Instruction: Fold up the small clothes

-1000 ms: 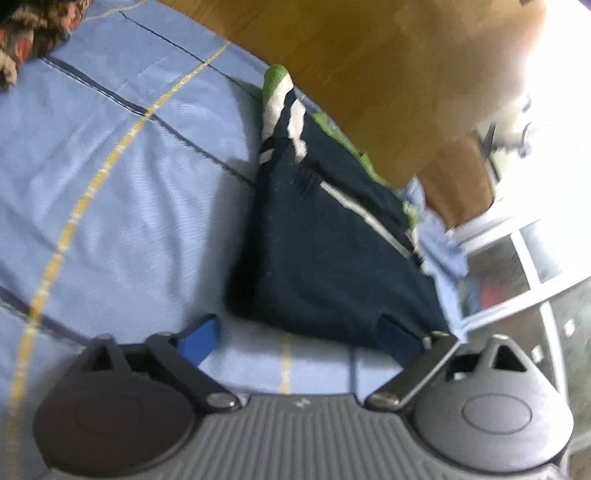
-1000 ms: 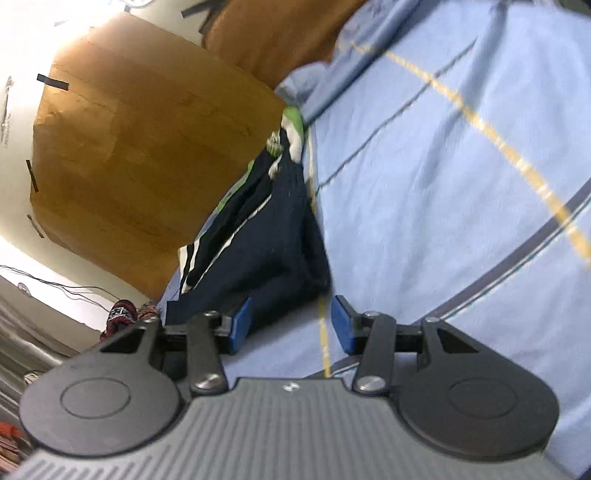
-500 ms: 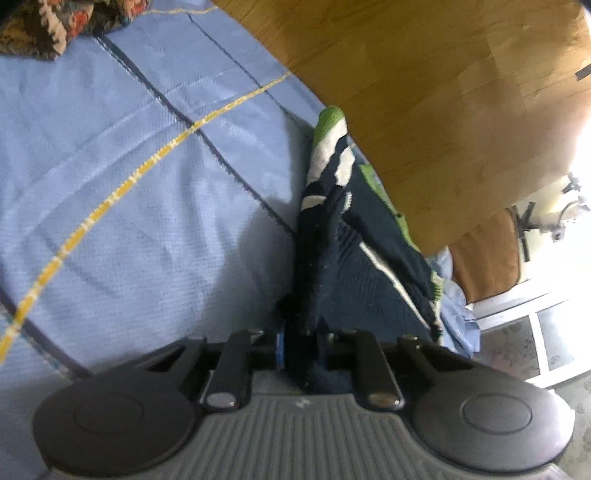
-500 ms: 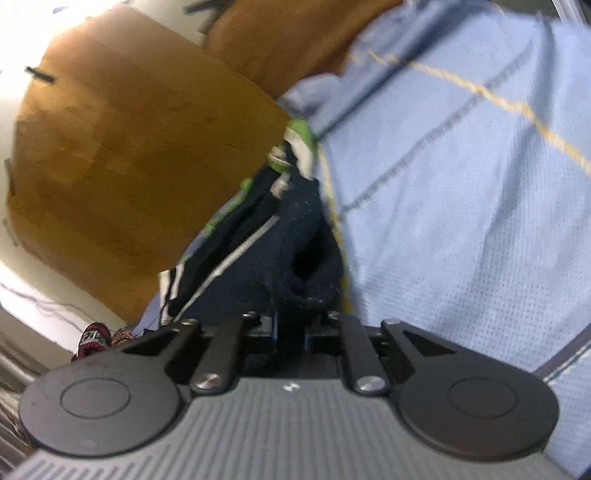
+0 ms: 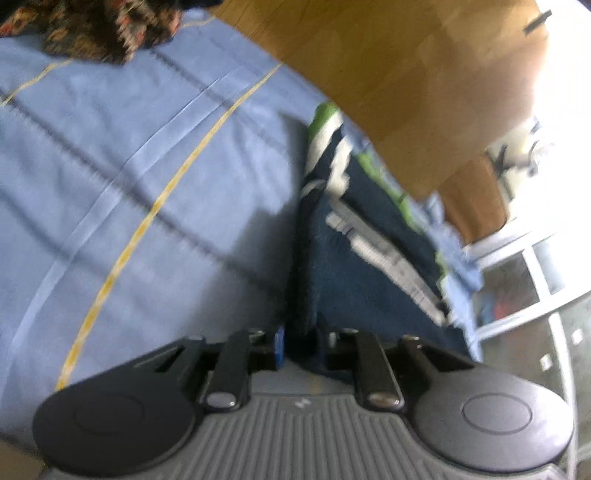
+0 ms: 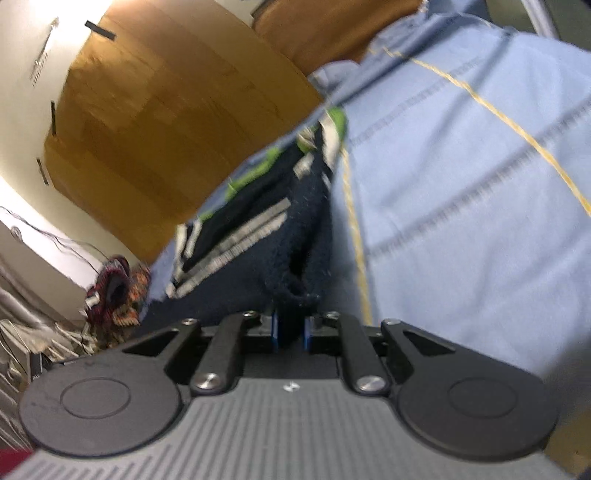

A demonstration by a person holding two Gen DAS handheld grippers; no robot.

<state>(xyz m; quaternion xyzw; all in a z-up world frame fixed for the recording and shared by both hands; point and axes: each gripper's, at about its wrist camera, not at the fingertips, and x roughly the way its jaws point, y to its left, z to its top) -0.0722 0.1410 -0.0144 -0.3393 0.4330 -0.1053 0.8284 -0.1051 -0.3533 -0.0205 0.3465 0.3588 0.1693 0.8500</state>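
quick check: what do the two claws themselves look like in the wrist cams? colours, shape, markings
Both look identical. The left claw and right claw each have a grey ribbed body with a small white logo at centre, flanked by two black round discs bearing embossed circles. Black linkage bars with silver rivets run forward to the fingers, which carry blue pads. No cables or sleeves are visible.

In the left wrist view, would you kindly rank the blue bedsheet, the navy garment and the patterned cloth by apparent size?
1. blue bedsheet
2. navy garment
3. patterned cloth, though it lies farther away and is cut off by the frame.
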